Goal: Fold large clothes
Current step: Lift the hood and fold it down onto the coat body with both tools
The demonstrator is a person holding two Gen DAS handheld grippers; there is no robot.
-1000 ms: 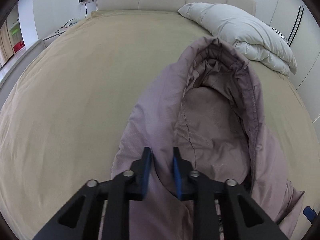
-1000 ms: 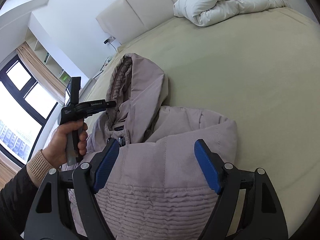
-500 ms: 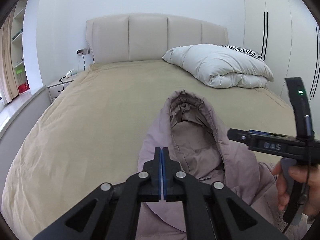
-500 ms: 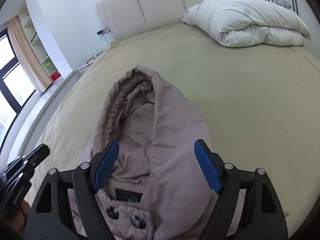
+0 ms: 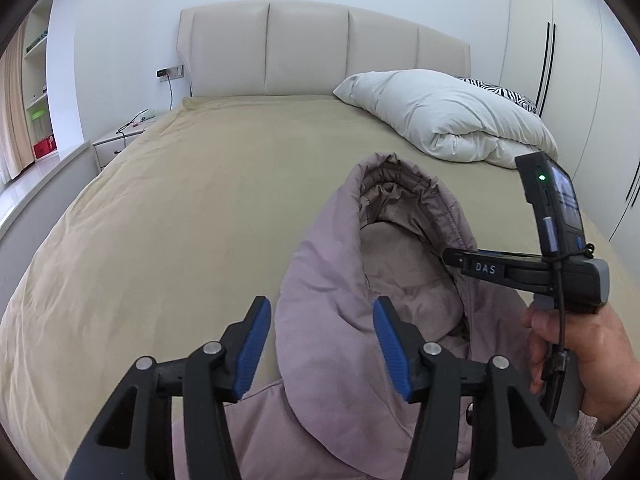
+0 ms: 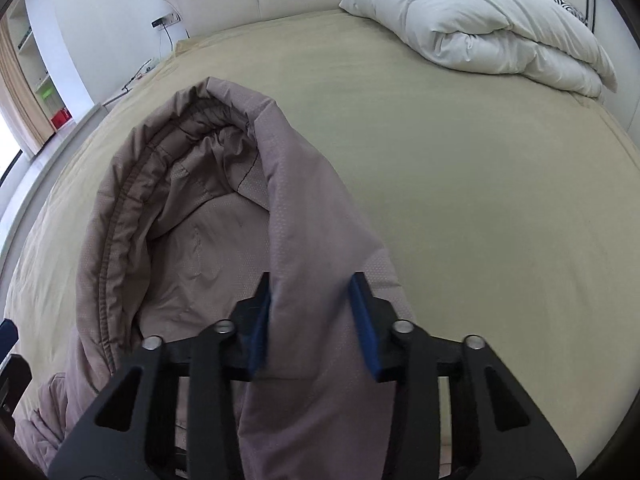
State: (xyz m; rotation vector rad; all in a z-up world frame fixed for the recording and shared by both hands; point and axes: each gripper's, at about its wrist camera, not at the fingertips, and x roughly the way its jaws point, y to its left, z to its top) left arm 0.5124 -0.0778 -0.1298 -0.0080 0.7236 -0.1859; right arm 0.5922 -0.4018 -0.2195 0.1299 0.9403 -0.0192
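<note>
A mauve padded jacket lies on the bed with its hood (image 5: pixel 384 240) spread open toward the headboard. My left gripper (image 5: pixel 322 346) hovers over the hood's left edge (image 5: pixel 320 280); its jaws are opening and the fabric lies under the gap, untouched by the pads. My right gripper (image 6: pixel 312 320) straddles the hood's right edge (image 6: pixel 308 240); its jaws are closing and the folded fabric fills the gap between both blue pads. In the left wrist view a hand (image 5: pixel 588 356) holds the right gripper's handle beside the hood.
The beige bedsheet (image 5: pixel 180 220) stretches to the padded headboard (image 5: pixel 312 48). A folded white duvet (image 6: pixel 500 28) lies at the far right corner. A bedside table (image 5: pixel 120 142) and window ledge stand on the left, wardrobe doors (image 5: pixel 580 60) on the right.
My left gripper shut, lifted back, then opened wide over the hood's left edge. My right gripper swung from the jacket's body to the hood's right edge and narrowed its jaws onto the fabric.
</note>
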